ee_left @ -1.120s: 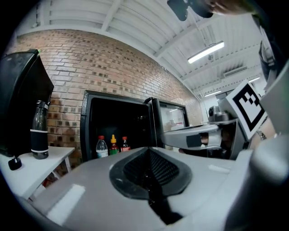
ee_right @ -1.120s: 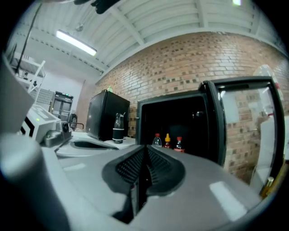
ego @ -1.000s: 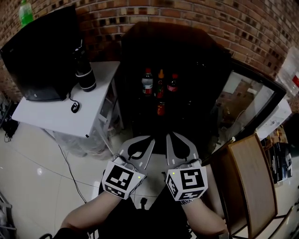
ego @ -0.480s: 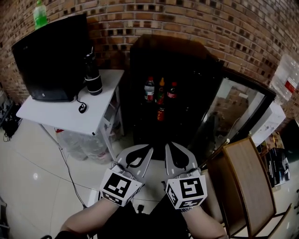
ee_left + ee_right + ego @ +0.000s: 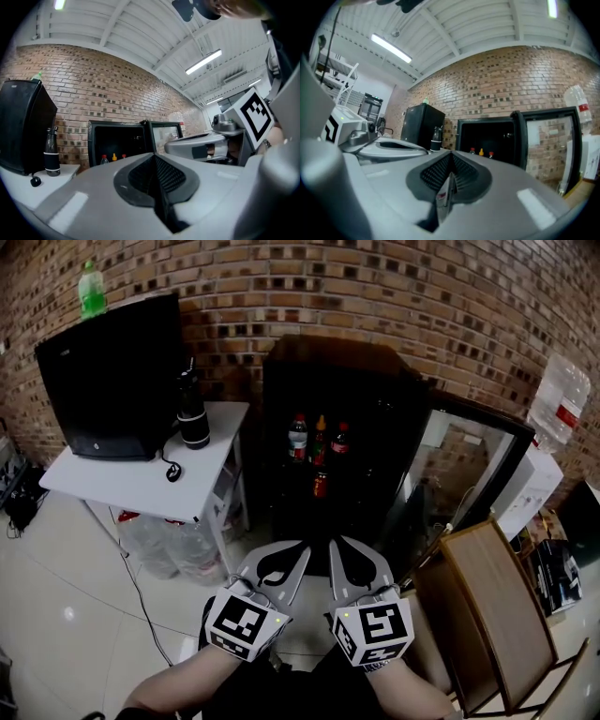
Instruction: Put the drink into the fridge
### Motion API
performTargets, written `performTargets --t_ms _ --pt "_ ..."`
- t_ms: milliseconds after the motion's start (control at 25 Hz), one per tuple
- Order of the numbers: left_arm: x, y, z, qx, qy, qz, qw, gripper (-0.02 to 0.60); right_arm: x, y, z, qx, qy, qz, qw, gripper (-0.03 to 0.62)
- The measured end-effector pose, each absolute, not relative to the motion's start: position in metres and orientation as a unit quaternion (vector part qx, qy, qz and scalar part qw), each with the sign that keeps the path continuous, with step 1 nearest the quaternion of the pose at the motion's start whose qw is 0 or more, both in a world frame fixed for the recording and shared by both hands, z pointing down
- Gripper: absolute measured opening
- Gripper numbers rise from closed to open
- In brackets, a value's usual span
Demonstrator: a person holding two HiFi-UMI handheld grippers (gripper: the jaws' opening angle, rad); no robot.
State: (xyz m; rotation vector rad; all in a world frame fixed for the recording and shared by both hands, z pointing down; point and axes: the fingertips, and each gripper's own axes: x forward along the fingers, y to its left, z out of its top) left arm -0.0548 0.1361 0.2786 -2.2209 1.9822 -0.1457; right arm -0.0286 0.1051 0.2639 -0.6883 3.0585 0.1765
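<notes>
Both sets of jaws are pressed together. Your left gripper (image 5: 300, 547) and right gripper (image 5: 335, 542) sit side by side at lower centre of the head view. They are grey plastic wedges with black ribbed pads, and each has one marker cube behind it. In the right gripper view a thin pale sliver shows at the pad seam, can't tell what it is.

The drinks are inside the fridge (image 5: 375, 371) at centre frame, well apart from both grippers. The fridge is a black boxy cabinet, its glass-panel door (image 5: 464, 470) swung open to the right.
- Upper shelf: three plastic drink bottles (image 5: 320, 435) in a row, caps red, orange, red.
- Below them: one red can (image 5: 321, 485).

Left of the fridge is one white flat surface (image 5: 112, 484). It carries one glossy black box (image 5: 112, 381) and one black cylindrical flask (image 5: 193, 413) with a pale band. One green plastic bottle (image 5: 91, 289) stands on top of the box, upper left.

One clear water jug (image 5: 560, 399) is at upper right. One wooden chair (image 5: 492, 606) is at lower right. The brick wall (image 5: 422, 287) is behind and the tile floor (image 5: 66, 596) is glossy.
</notes>
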Motion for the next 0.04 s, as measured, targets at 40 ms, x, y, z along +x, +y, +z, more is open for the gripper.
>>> performTargets --t_ms 40 --pt "-0.0531 0.1381 0.2769 -0.744 0.662 -0.049 0.083 0.003 -0.0273 0.1071 0.2627 -0.219 0.974 0.057 0.001 0.000"
